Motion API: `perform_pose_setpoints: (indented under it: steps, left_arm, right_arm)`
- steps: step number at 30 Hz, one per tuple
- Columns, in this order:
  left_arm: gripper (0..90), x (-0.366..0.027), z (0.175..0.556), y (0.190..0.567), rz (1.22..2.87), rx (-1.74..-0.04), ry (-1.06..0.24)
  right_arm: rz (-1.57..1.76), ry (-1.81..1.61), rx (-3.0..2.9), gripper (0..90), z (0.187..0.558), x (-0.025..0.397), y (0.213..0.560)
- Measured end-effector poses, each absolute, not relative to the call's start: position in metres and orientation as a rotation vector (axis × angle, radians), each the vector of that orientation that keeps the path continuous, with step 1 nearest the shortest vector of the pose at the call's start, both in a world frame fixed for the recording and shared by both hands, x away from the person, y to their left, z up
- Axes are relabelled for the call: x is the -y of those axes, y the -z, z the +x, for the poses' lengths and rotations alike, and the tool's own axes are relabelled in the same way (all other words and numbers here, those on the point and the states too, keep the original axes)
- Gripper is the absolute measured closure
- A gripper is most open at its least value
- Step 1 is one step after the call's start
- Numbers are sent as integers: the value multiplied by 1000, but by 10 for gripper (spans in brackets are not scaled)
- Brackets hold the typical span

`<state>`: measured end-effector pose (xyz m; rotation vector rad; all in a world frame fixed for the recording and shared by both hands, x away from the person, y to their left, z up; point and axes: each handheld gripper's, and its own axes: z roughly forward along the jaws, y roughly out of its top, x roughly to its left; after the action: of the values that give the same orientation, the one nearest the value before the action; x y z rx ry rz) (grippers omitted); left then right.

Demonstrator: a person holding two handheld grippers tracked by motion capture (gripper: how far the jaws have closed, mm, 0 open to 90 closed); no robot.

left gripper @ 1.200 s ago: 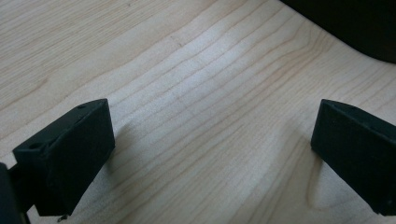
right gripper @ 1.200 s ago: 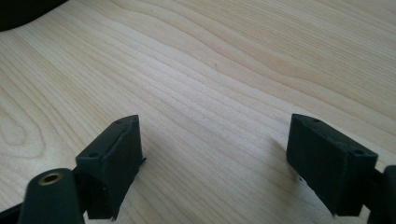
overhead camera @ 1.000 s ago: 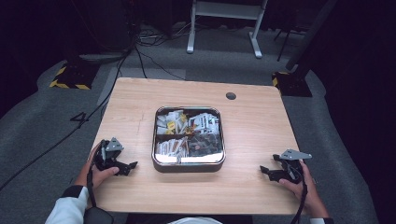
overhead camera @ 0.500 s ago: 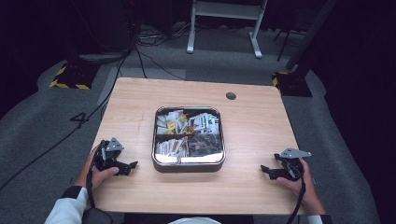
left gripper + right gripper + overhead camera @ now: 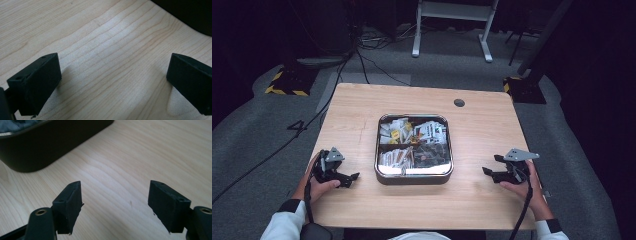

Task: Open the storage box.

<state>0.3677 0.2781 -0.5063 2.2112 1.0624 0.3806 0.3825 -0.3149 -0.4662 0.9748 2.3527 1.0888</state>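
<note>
A square metal tray [image 5: 413, 178] with four compartments of small wrapped packets sits at the middle of the wooden table [image 5: 482, 130]. My left gripper [image 5: 352, 177] rests on the table to the tray's left, held by a hand, jaws wide apart with bare wood between them [image 5: 113, 82]. My right gripper [image 5: 490, 166] rests to the tray's right, also open and holding nothing [image 5: 115, 202]. In the right gripper view the tray's dark wall [image 5: 50, 142] lies ahead at the upper left.
A round cable hole [image 5: 459, 103] marks the table's far side. Beyond the table are a grey carpet, cables [image 5: 362, 60] and a white stand's legs [image 5: 452, 30]. Bare wood runs around the tray on all sides.
</note>
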Motion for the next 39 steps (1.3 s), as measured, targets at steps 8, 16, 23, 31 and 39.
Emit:
perform_pose_setpoints:
  steps: [8, 16, 23, 31, 39]
  left_arm:
    - [0, -278, 368, 506, 2212, -1059, -380]
    - [0, -278, 368, 506, 2213, -1058, -379]
    - [0, -278, 368, 506, 2214, -1057, -380]
    - [0, -278, 368, 506, 2215, -1057, -380]
    - [0, -279, 368, 506, 2216, -1054, -379]
  right_arm:
    - [892, -1120, -2369, 296, 394, 290, 446]
    - [844, -1141, -2378, 295, 404, 271, 432]
    - [775, -1151, -2392, 296, 413, 245, 419]
    - [697, -1158, -2425, 296, 425, 204, 413]
    - [654, -1172, -2473, 296, 435, 168, 419]
